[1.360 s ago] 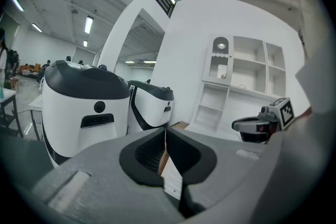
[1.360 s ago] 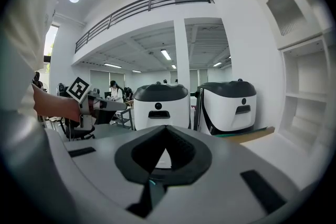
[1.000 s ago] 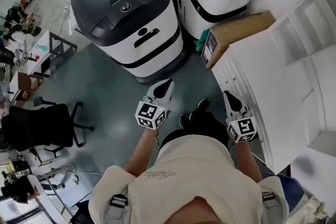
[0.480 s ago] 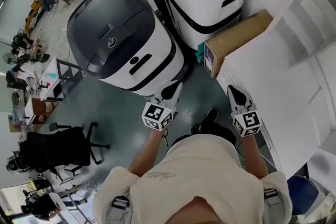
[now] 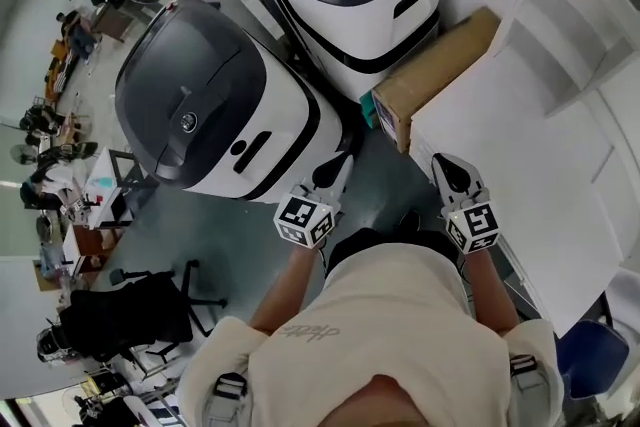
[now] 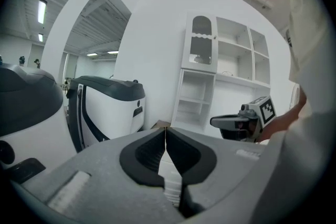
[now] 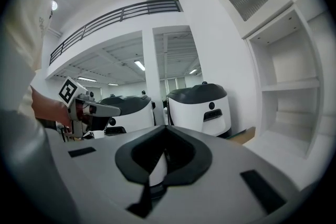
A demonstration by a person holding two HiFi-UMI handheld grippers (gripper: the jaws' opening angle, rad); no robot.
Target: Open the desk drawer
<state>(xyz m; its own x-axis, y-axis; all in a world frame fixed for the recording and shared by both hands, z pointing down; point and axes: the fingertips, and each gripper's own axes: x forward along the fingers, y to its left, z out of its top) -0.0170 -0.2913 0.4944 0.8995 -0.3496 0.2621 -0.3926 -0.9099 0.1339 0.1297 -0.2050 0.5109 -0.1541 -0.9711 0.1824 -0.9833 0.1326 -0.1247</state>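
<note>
I'm holding both tools low in front of me. The left hand-held gripper (image 5: 338,165) is hanging clenched on nothing at lower centre, over the grey floor (image 5: 230,235). The right hand-held gripper (image 5: 443,163) is clenched and empty too, hovering just beside the front edge of the white flat-topped table (image 5: 520,155) filling the right of the frame. I'm not making out its drawer from above. A brown cardboard box (image 5: 440,70) is lying at the table's upper end, beside two white-and-dark-grey rounded machines (image 5: 200,105).

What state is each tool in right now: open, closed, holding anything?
Left tool: closed, nothing between its jaws.
Right tool: closed, nothing between its jaws.
</note>
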